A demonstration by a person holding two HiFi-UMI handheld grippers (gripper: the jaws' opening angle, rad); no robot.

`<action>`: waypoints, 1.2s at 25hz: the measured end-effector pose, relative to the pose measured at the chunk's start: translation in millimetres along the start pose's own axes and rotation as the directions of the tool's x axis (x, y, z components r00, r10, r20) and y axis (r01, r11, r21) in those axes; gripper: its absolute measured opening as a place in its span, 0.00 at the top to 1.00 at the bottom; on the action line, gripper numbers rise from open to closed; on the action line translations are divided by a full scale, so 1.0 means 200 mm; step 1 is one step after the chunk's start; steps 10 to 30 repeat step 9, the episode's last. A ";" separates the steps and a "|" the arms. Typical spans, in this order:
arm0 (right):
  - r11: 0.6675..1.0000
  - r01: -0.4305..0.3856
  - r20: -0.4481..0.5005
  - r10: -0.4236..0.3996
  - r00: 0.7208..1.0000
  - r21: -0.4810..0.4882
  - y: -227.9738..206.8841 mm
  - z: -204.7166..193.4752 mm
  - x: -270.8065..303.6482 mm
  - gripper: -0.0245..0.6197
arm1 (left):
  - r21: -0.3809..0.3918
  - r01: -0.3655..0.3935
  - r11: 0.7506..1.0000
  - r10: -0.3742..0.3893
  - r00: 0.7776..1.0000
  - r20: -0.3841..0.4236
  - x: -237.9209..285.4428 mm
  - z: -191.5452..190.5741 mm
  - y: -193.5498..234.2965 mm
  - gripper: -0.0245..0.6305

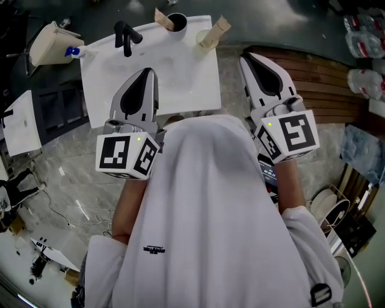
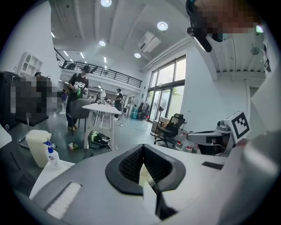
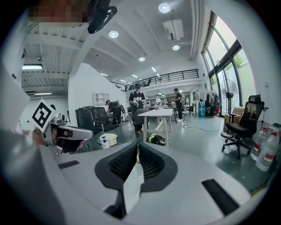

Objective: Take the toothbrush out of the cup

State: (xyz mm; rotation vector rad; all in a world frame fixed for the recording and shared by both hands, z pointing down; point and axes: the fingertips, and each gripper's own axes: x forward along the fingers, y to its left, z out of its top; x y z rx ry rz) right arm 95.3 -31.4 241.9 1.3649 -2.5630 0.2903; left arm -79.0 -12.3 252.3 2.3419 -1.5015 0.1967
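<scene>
Right now both claws are clenched, with nothing between them. My left claw (image 1: 146, 73) hangs over the near half of the desk (image 1: 180, 84). My right claw (image 1: 247, 59) sits just off the desk's right edge. The dark cup (image 1: 176, 23) stands at the desk's far edge, well apart from both claws. A tan stick (image 1: 162, 17) leans at its left rim; I take it for the toothbrush, though it is too small to be sure. A pale cup (image 1: 203, 38) stands near the desk's far right corner, and a black fixture (image 1: 125, 35) near its far left corner.
</scene>
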 end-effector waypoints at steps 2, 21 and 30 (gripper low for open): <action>1.000 0.011 -0.002 -0.011 1.000 0.008 -0.01 0.00 0.00 0.94 | -0.011 -0.004 1.000 0.004 1.000 -0.006 -0.01 -0.01 0.01 0.95; 1.000 0.011 -0.004 -0.011 1.000 -0.007 -0.03 -0.01 0.01 0.94 | -0.004 0.008 1.000 -0.008 1.000 -0.003 0.04 -0.01 0.02 0.95; 1.000 0.011 -0.004 -0.011 1.000 -0.007 -0.03 -0.01 0.01 0.94 | -0.004 0.008 1.000 -0.008 1.000 -0.003 0.04 -0.01 0.02 0.95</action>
